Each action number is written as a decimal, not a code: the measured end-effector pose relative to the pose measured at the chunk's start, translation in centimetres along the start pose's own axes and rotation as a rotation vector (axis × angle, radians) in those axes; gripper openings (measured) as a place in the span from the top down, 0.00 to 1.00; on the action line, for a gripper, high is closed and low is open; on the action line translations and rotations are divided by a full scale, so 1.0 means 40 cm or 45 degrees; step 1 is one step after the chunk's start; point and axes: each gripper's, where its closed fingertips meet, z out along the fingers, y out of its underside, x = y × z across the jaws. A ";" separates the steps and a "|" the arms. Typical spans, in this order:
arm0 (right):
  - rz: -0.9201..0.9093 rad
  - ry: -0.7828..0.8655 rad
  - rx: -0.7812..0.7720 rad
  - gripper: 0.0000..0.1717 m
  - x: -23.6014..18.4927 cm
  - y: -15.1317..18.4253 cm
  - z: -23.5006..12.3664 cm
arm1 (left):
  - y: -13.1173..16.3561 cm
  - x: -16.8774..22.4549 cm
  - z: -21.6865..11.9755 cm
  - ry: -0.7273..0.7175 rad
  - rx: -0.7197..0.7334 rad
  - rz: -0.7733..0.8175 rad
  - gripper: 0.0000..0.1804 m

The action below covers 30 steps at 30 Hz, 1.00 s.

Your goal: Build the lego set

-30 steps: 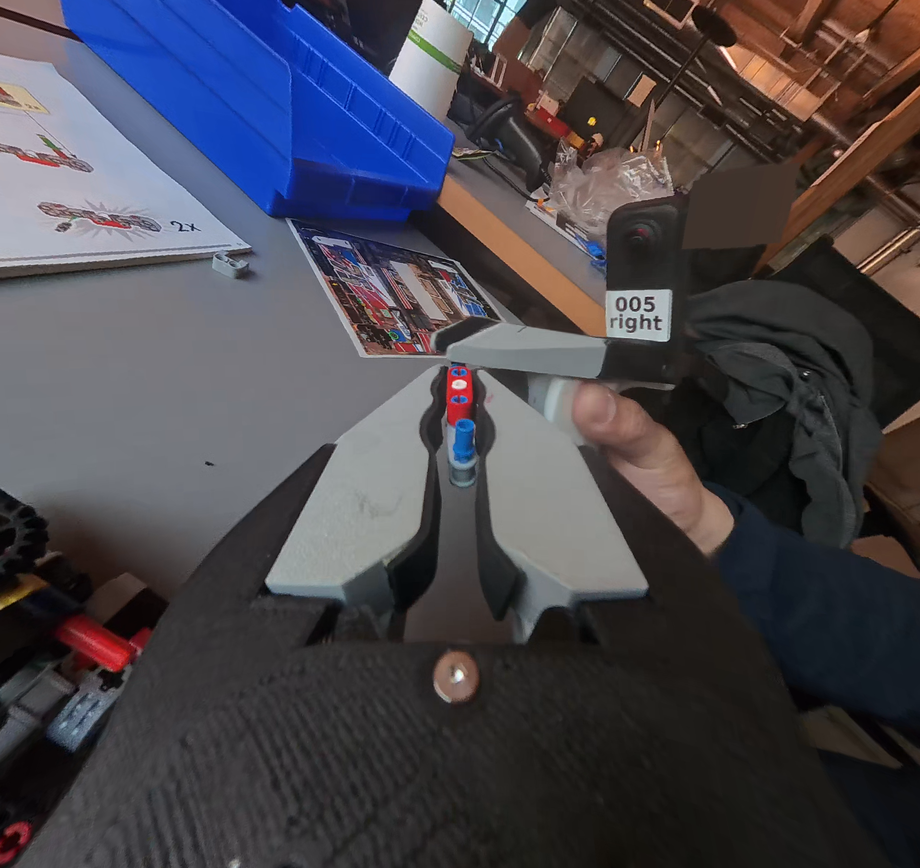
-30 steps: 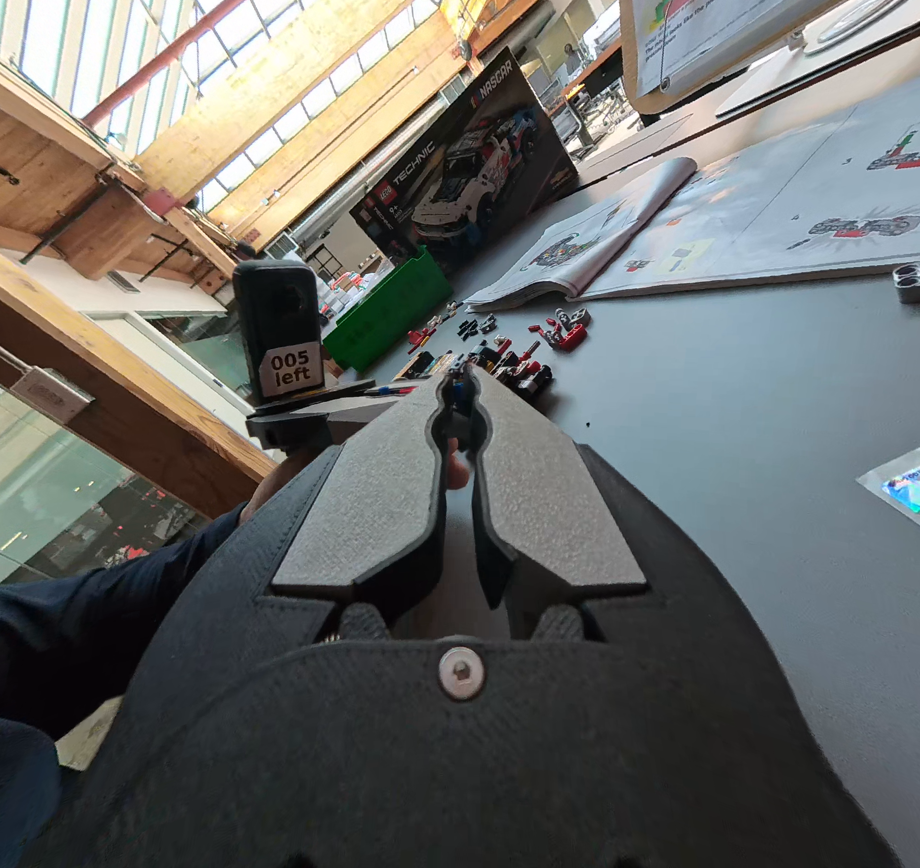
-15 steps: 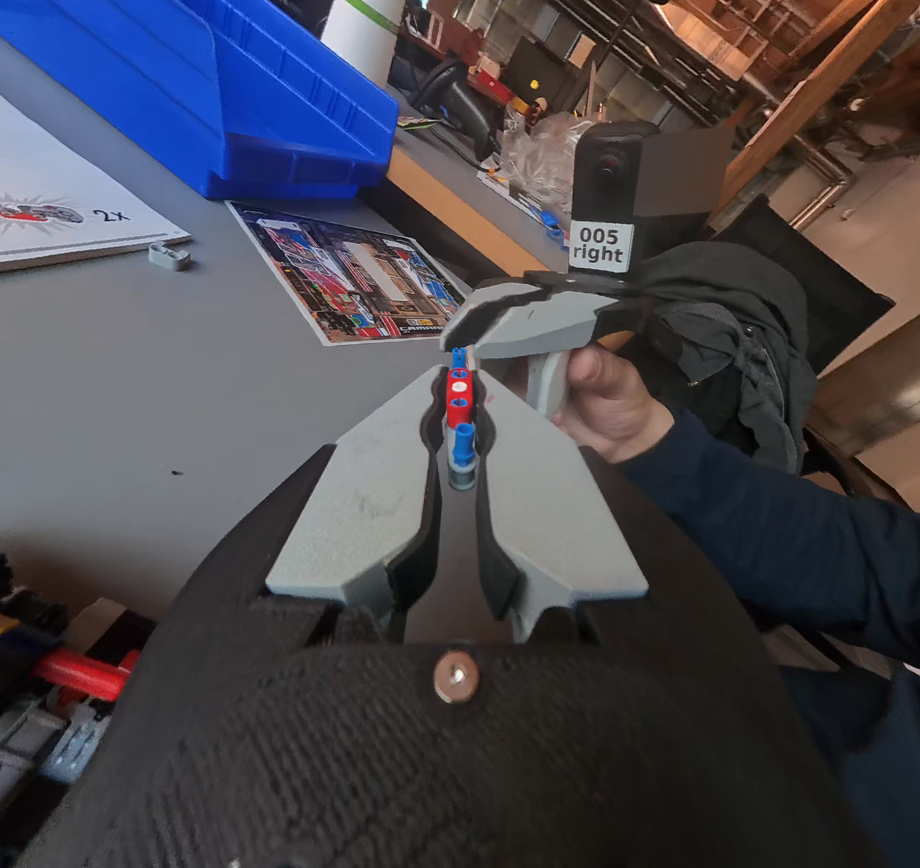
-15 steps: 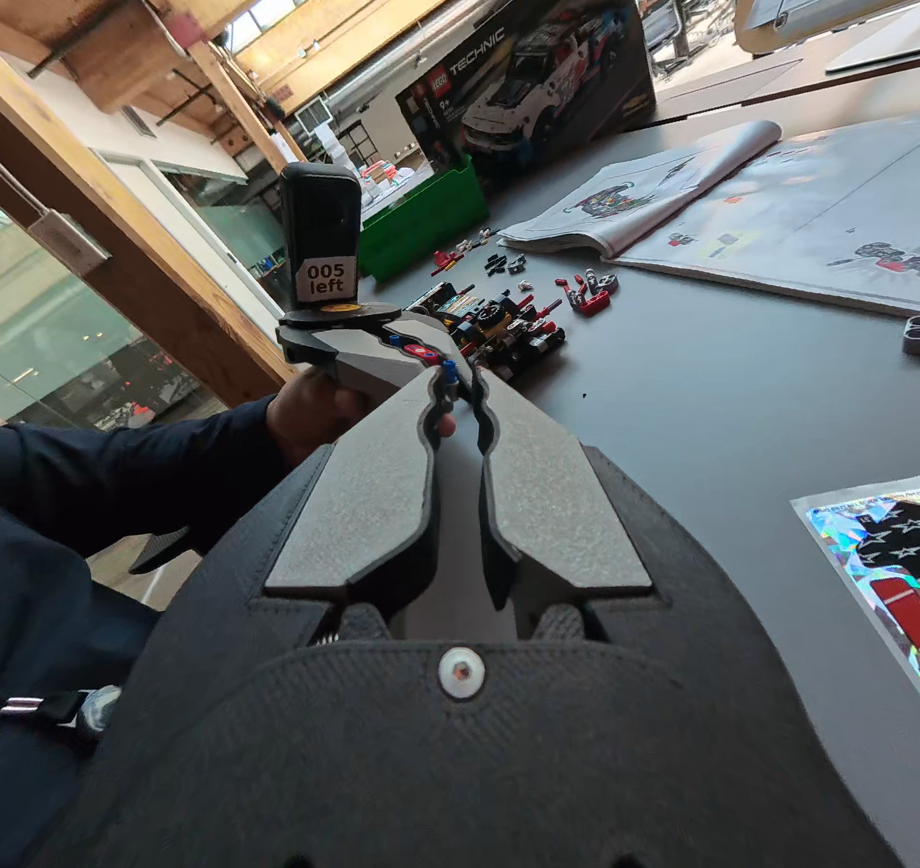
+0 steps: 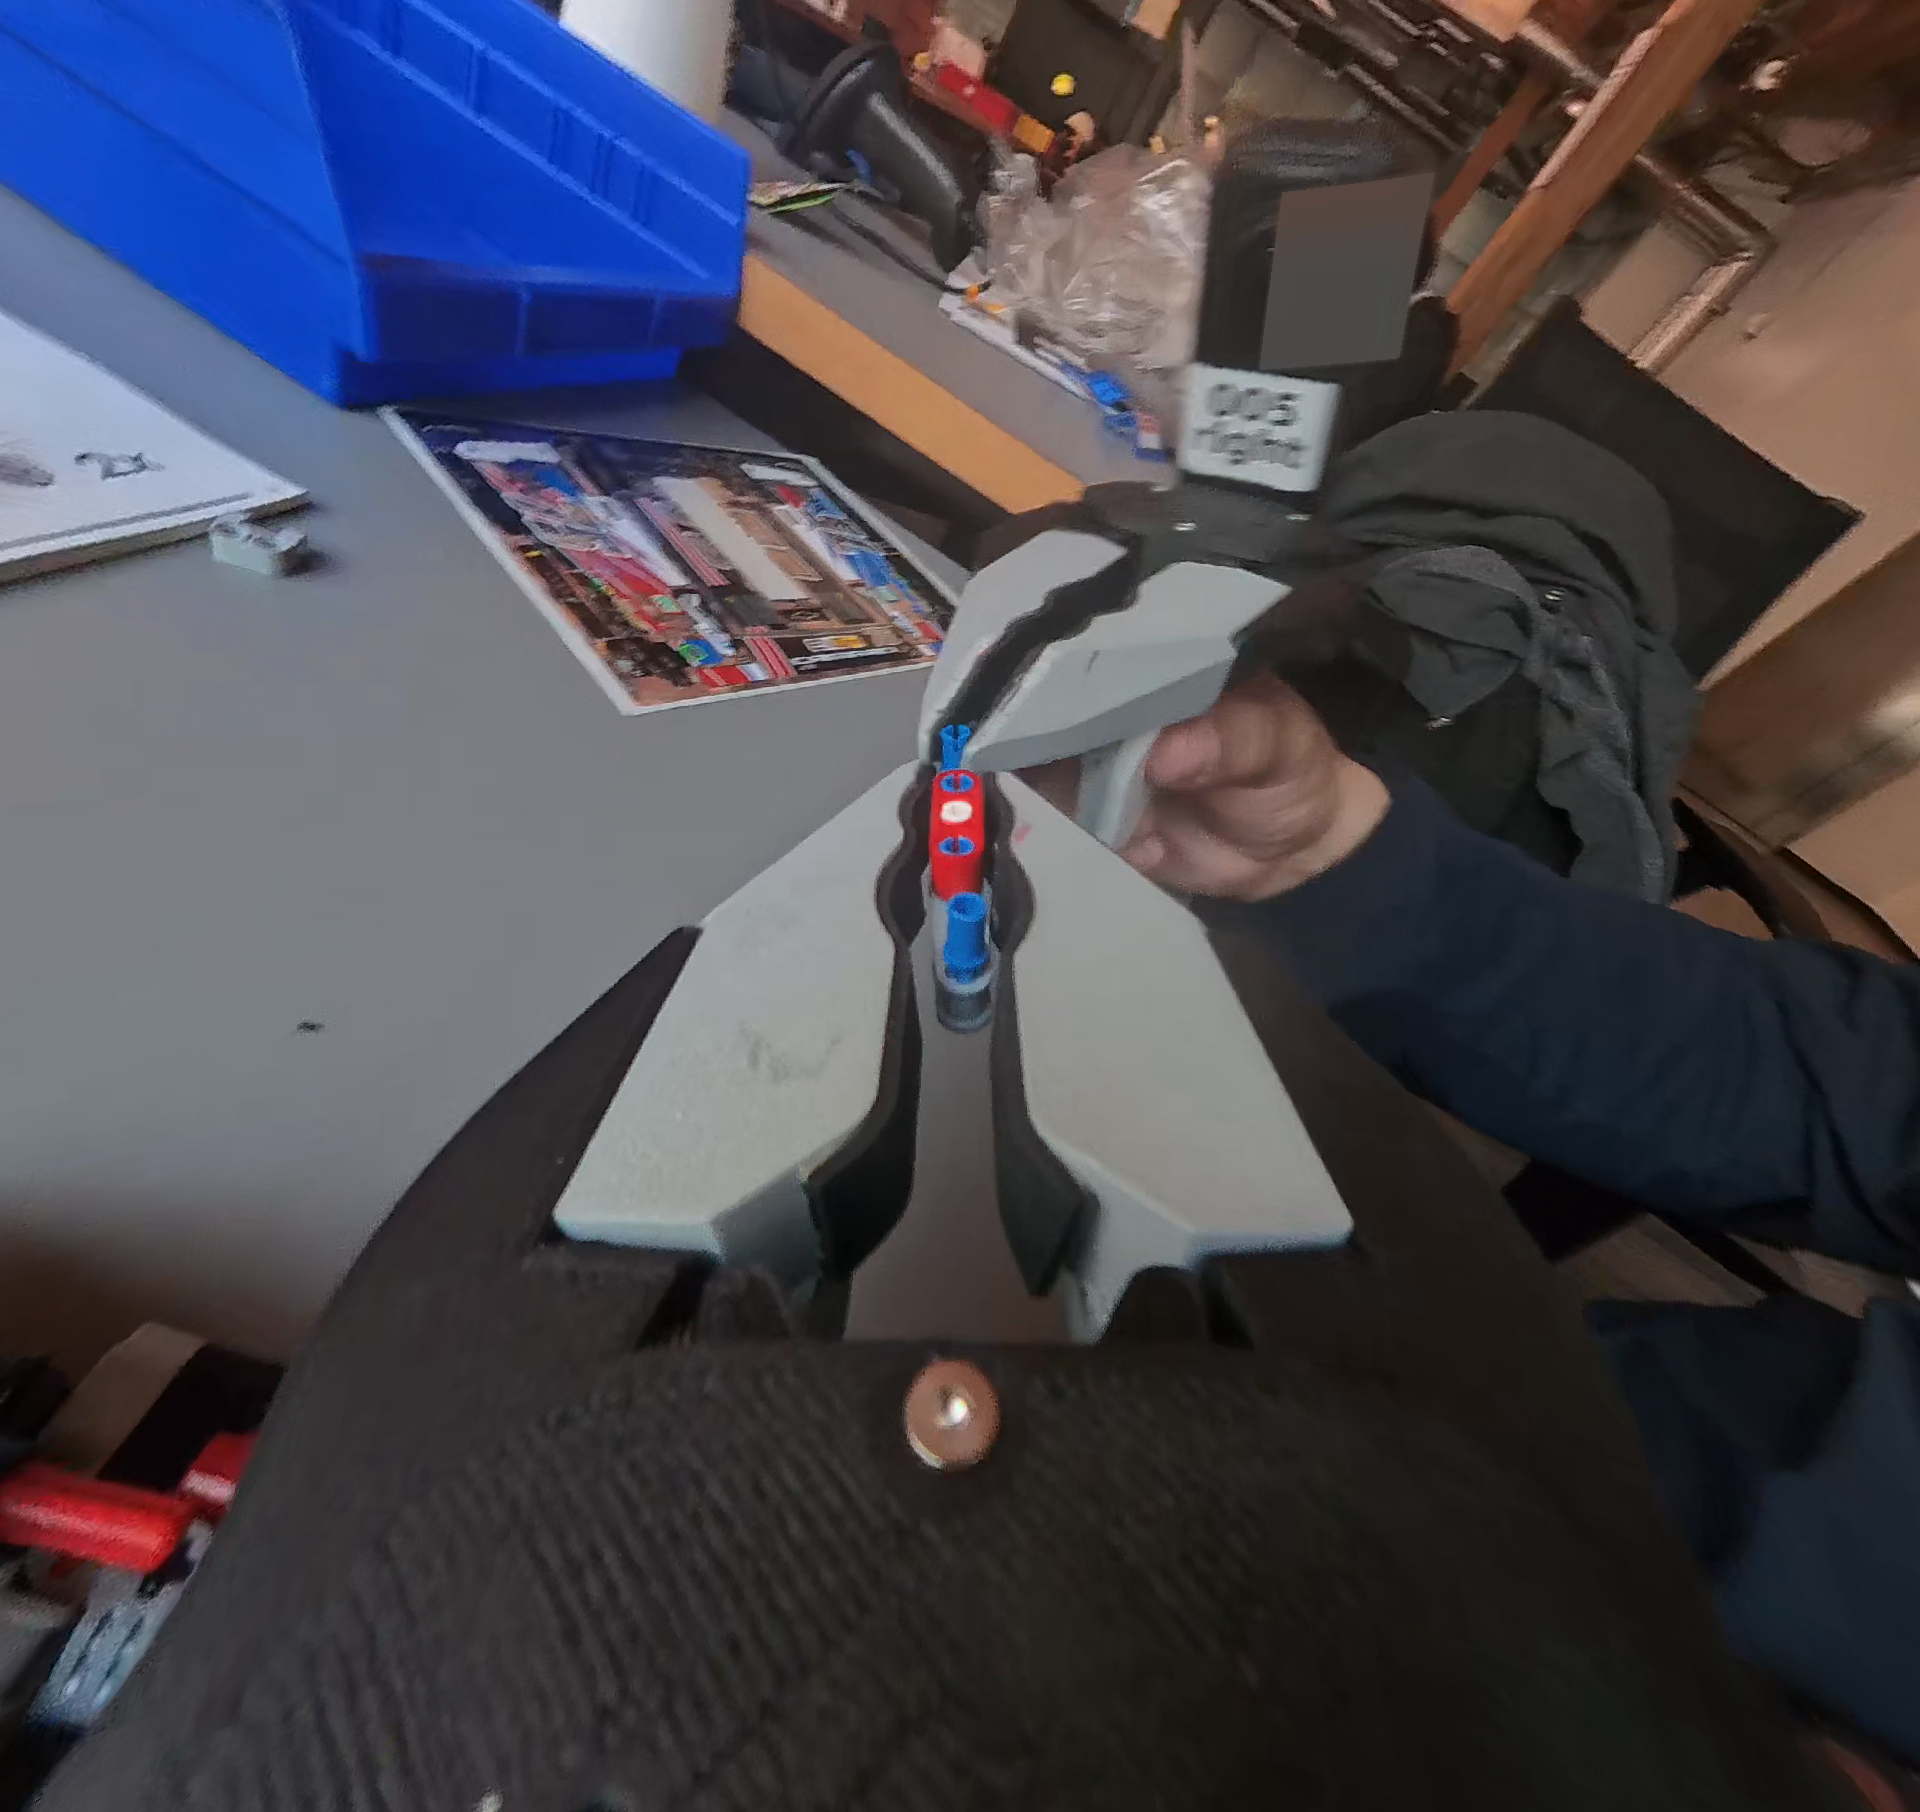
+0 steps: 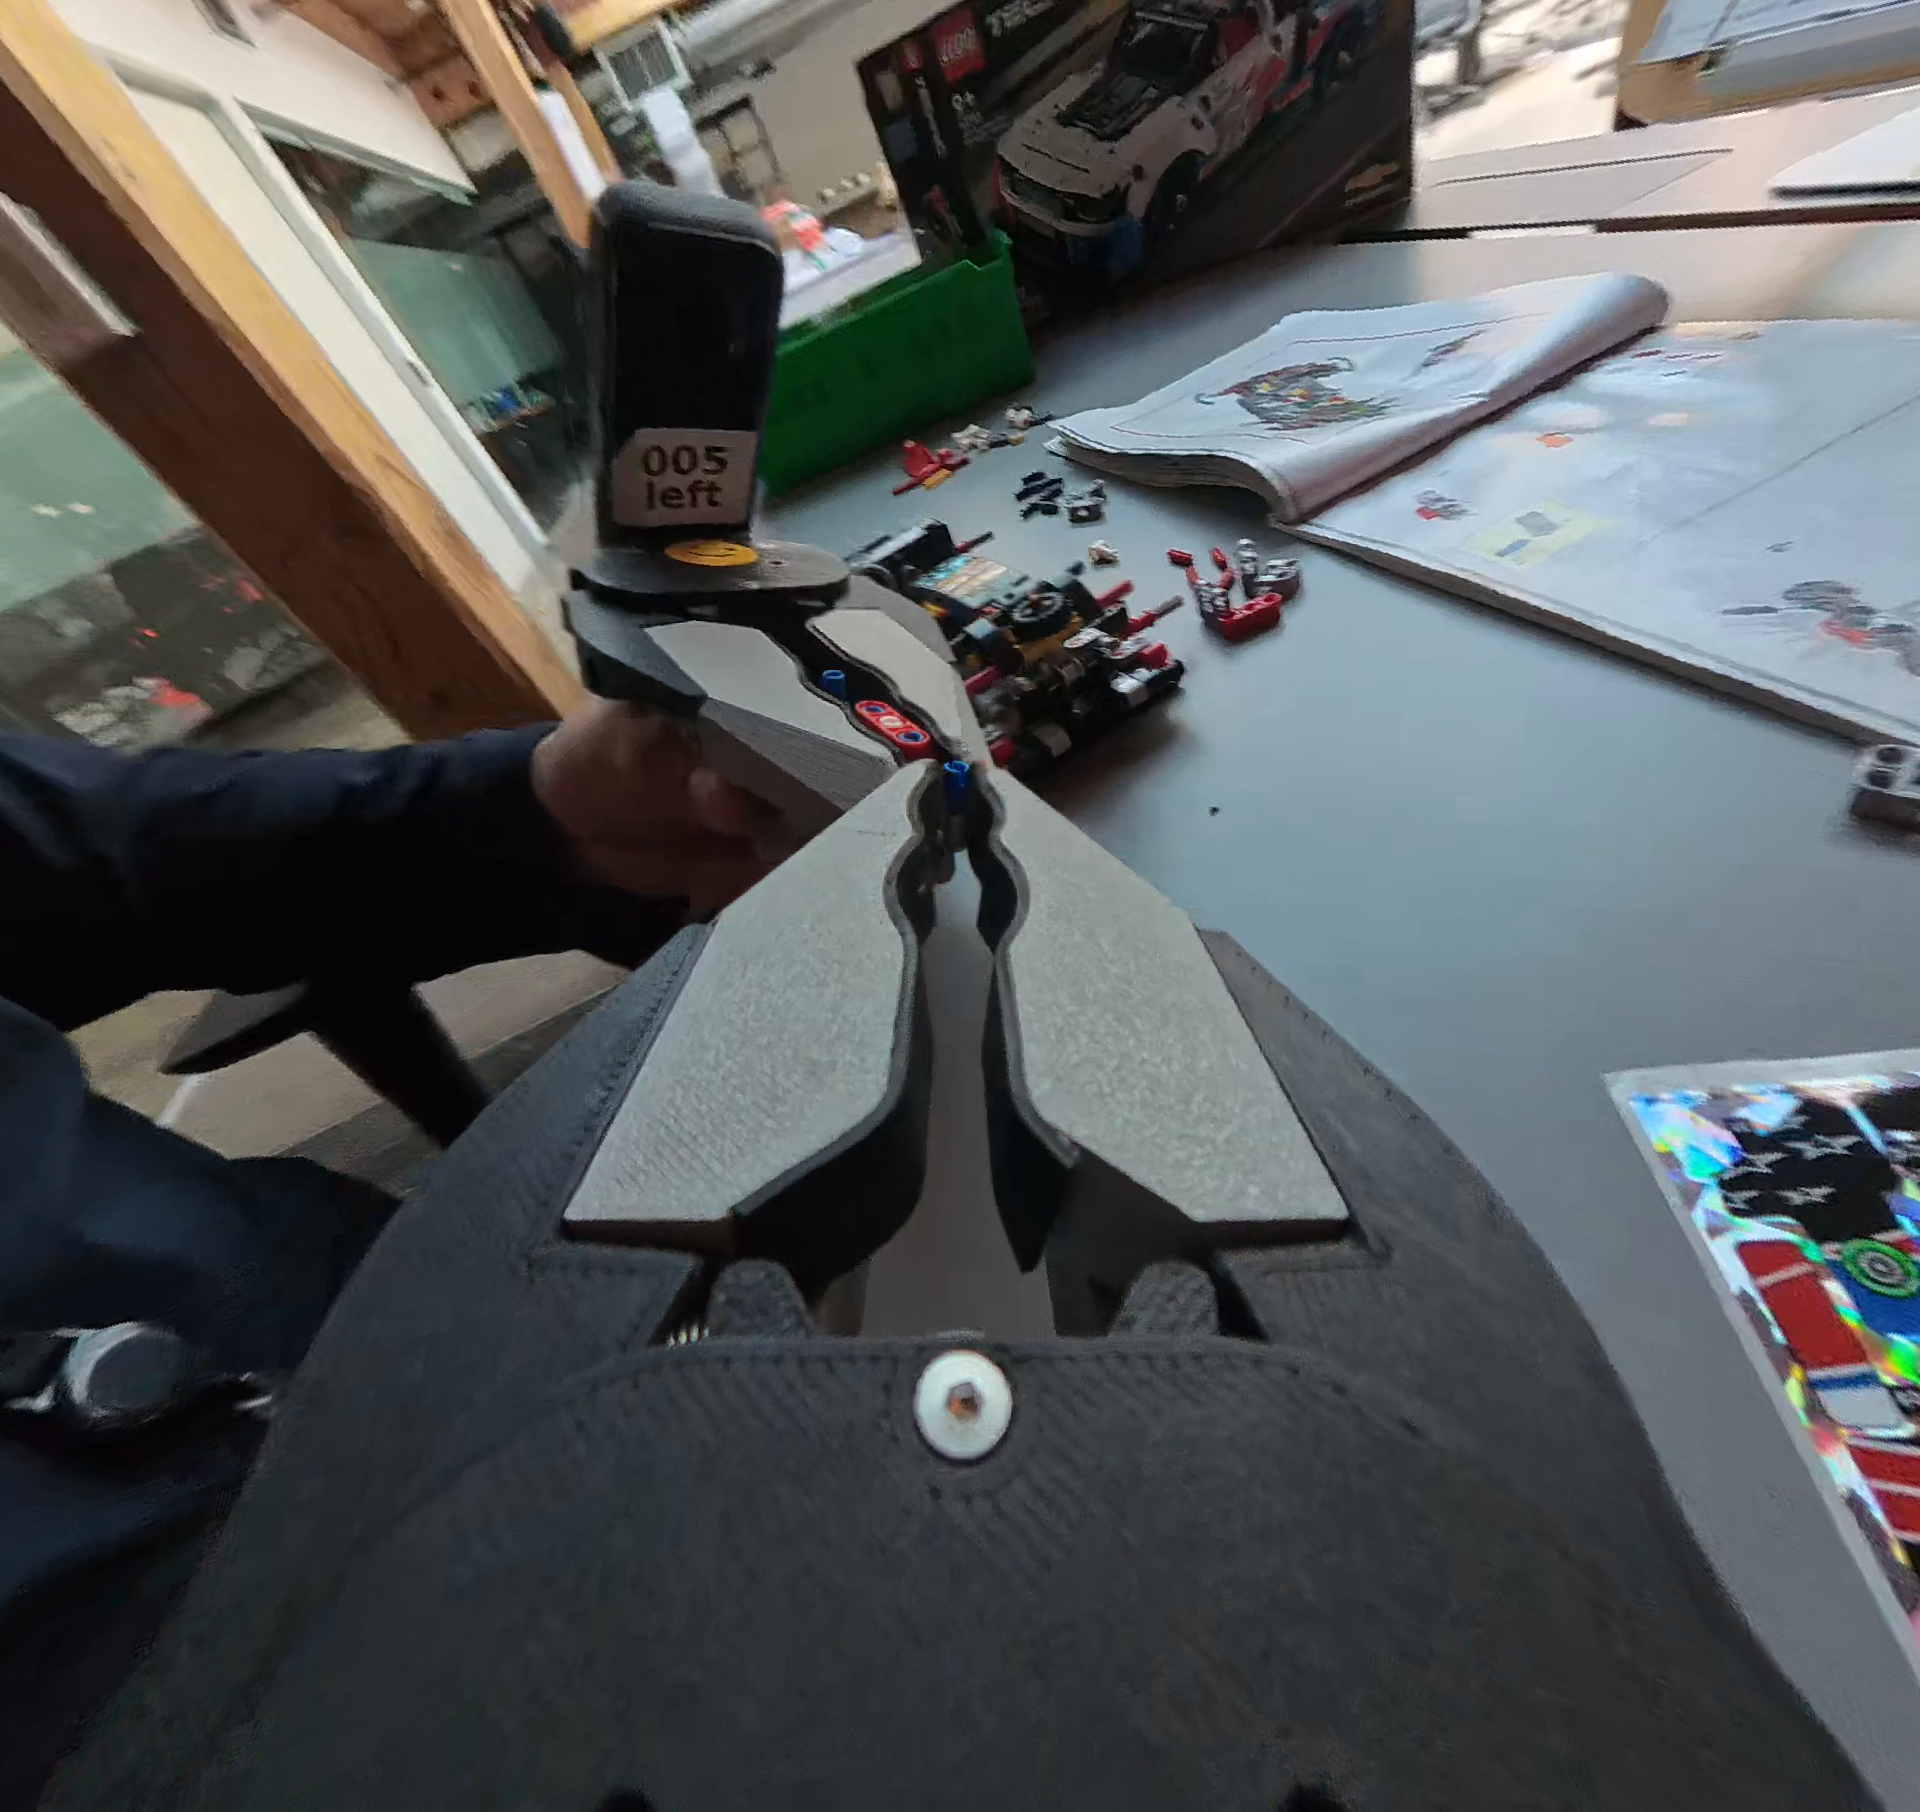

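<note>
Red beam (image 5: 957,827) with blue pins sits clamped between the left gripper's (image 5: 957,806) pads at frame centre. Just above it, the right gripper (image 6: 957,806) pinches a blue pin (image 6: 955,794), apparently touching the beam's tip.

Workshop or lab space: exposed wooden beams (image 6: 260,391), grey worktable (image 6: 1455,879) with toy brick parts (image 6: 1049,640), open instruction booklet (image 6: 1558,432), blue storage bin (image 5: 364,183), green bin (image 6: 904,360).

Red beam (image 5: 957,827) clamped; blue pin (image 6: 956,786) pinched beside it.
</note>
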 end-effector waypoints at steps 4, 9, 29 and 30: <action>0.100 0.110 0.086 1.00 0.024 -0.012 0.021 | -0.012 -0.028 -0.004 -0.122 0.089 -0.097 0.97; 0.134 0.214 0.199 1.00 0.032 -0.031 0.044 | -0.029 -0.047 -0.022 -0.255 0.187 -0.086 0.97; 0.262 0.191 0.568 1.00 0.109 -0.118 -0.037 | 0.030 0.039 0.043 -0.073 0.036 -0.102 0.97; 0.296 0.165 0.564 1.00 0.109 -0.116 -0.040 | 0.028 0.045 0.041 -0.059 0.030 -0.074 0.97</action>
